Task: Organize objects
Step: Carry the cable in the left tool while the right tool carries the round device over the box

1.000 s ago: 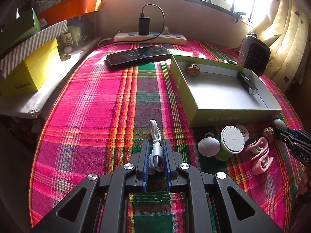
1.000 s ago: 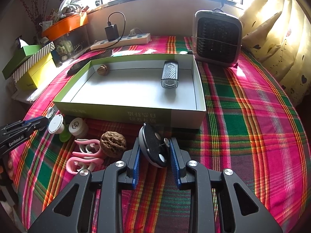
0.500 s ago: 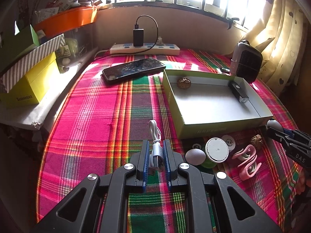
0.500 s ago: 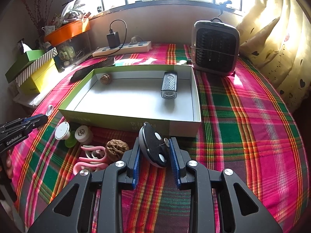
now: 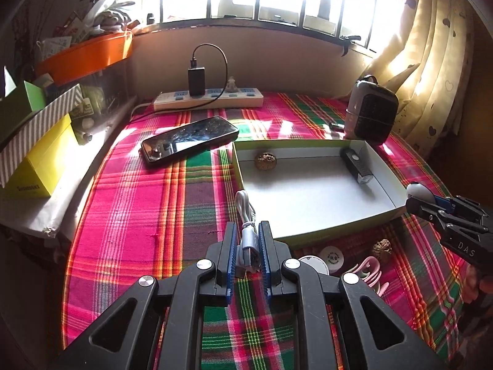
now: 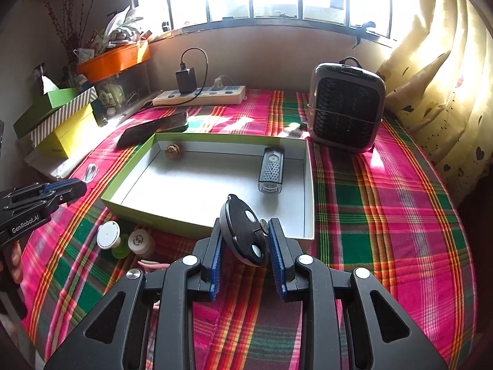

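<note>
Judging by the box [image 6: 309,185], sorting is partly done: a walnut [image 6: 173,151] and a small grater-like gadget [image 6: 271,171] lie inside, while caps, pink clips and another walnut [image 5: 381,247] wait on the table. The left tool [image 5: 248,246] is clamped on a coiled white cable [image 5: 249,234]; the right tool [image 6: 245,240] grips a black key fob [image 6: 243,231], both near the box's front edge.

The right gripper [image 6: 245,243] clamps a black key fob [image 6: 243,231] above the near edge of the green box [image 6: 129,206]. Inside the box, a walnut [image 6: 172,151] lies in the far left corner.
</note>
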Demonstrator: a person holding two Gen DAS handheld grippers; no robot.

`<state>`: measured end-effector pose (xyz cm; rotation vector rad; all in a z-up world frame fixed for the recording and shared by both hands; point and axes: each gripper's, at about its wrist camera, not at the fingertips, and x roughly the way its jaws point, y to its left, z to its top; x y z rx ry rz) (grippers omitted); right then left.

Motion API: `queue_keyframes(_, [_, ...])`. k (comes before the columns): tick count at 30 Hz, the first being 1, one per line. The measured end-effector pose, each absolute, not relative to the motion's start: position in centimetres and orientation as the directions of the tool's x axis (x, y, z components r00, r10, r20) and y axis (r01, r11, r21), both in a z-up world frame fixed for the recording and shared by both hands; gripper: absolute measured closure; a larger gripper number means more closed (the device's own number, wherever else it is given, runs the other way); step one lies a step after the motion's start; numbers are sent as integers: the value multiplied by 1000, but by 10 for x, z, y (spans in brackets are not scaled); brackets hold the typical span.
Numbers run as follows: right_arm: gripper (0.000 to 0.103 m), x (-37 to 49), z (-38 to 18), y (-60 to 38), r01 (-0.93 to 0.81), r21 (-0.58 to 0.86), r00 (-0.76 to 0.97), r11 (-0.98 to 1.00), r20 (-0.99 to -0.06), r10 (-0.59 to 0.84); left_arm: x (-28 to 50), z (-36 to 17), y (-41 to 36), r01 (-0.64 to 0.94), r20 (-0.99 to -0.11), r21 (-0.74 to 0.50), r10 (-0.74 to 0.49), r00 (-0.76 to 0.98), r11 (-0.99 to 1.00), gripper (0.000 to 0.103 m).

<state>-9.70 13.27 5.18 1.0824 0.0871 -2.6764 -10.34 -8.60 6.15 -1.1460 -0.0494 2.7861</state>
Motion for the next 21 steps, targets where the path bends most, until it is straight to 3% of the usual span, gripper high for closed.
queue_keyframes(21, [75,-171,52,106,306,-12,-660,-952,-723,-203,-153,61,-54,-189,-714,-80,189,-674,-979,90])
